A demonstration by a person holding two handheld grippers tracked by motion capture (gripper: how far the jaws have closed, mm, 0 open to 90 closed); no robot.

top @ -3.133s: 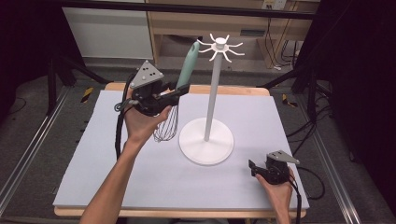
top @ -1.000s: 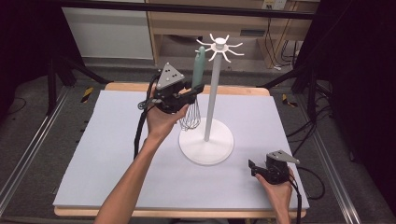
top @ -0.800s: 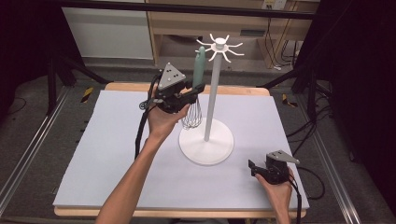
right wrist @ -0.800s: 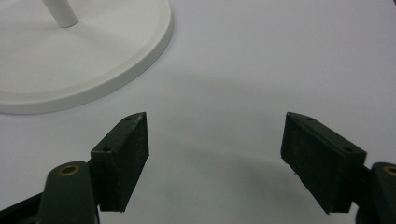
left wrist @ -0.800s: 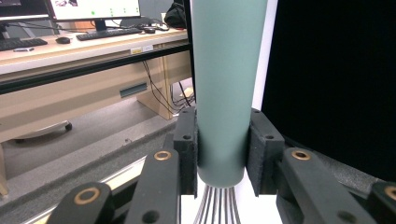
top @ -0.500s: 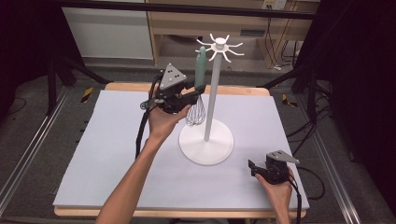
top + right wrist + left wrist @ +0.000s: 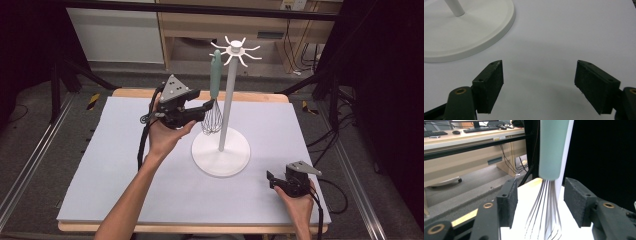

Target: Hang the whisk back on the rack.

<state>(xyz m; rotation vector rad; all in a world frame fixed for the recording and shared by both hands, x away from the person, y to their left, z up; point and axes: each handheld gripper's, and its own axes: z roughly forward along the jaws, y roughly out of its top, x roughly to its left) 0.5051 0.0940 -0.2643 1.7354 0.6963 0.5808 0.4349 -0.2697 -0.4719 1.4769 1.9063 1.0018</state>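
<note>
The whisk hangs upright from a hook of the white stand, seemingly placed; the left gripper brackets its wires, jaws apart, untouching; the right gripper rests parted, empty.

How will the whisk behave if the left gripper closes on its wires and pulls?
The whisk hangs upright at the stand, its thin wire loops between the open left gripper. The wires will probably flex and spring rather than stay stiff. Their smooth, rounded metal may slip. Hanging freely from a hook, it would likely swing when nudged.
</note>
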